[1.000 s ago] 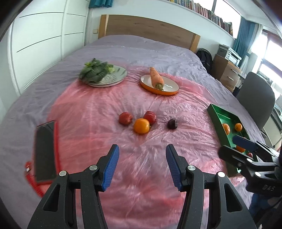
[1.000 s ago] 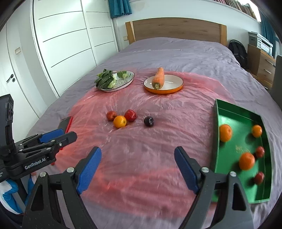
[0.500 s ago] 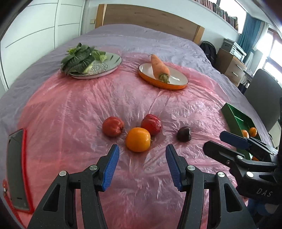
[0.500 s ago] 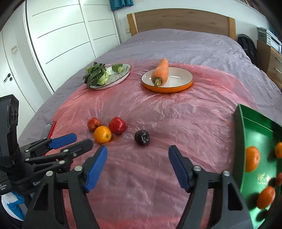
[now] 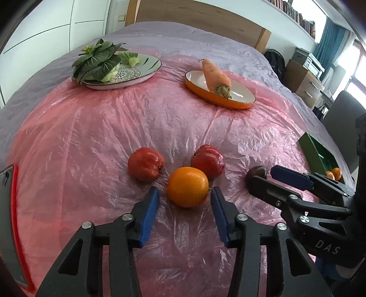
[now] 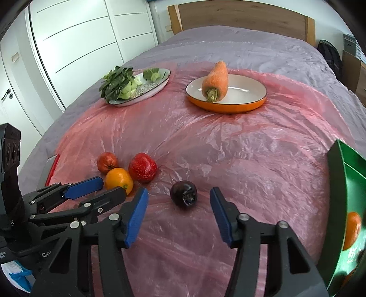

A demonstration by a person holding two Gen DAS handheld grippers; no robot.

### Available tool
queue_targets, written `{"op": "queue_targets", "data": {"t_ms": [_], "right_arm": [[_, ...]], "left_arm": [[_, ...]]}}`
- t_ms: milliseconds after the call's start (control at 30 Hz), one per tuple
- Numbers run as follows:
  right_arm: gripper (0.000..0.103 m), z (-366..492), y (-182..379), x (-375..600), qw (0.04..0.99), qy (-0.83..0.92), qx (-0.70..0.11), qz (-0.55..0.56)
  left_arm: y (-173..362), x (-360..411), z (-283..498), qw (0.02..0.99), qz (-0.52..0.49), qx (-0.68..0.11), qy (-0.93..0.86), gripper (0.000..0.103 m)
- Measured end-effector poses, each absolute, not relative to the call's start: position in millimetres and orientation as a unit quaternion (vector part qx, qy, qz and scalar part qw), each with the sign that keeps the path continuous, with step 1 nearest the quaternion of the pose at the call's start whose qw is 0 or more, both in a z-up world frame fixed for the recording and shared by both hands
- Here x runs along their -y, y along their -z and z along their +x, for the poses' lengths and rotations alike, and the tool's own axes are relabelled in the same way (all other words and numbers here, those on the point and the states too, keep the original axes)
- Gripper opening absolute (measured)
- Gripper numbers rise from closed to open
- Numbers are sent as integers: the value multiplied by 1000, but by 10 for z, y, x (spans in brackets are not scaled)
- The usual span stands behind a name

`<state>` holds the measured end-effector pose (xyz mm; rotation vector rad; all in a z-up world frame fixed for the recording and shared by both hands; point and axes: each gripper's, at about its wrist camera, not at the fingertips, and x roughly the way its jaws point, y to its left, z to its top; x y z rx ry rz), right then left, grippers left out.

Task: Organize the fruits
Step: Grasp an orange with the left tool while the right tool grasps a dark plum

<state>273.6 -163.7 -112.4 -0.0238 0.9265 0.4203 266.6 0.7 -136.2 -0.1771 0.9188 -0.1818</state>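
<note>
In the left wrist view, the right tool point(image 5: 263, 177) is covering the near side of the dark fruit point(image 5: 257, 171). In the right wrist view, the right edge is cutting off the green tray point(image 6: 336, 169), blurring an orange point(image 6: 352, 229) inside.

A home bedroom: bed point(image 6: 251, 45), wooden headboard point(image 6: 240, 16), white wardrobe point(image 6: 80, 34).

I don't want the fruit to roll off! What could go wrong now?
The orange sits against a red fruit, so the left gripper, whose jaws have just been closing around it without touching, might knock that one. The plastic sheet looks slippery, so the dark fruit could roll from the right gripper. The two grippers are close and might bump.
</note>
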Motion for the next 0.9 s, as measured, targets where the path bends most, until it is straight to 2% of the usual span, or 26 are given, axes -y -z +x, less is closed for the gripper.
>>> {"op": "queue_targets", "data": {"t_ms": [400, 633, 767, 900], "right_arm": [[99, 2837, 1246, 1603, 870, -196, -452, -18], [96, 2832, 1305, 1550, 871, -192, -451, -35], [76, 2801, 1306, 1531, 874, -189, -445, -41], [65, 2800, 1325, 1546, 876, -185, -444, -36]], "left_arm": [[1446, -27, 2716, 885, -94, -445, 99, 33], [1457, -43, 2704, 887, -95, -440, 101, 32], [1458, -35, 2679, 891, -93, -434, 99, 32], [1455, -30, 2666, 892, -91, -431, 97, 32]]}}
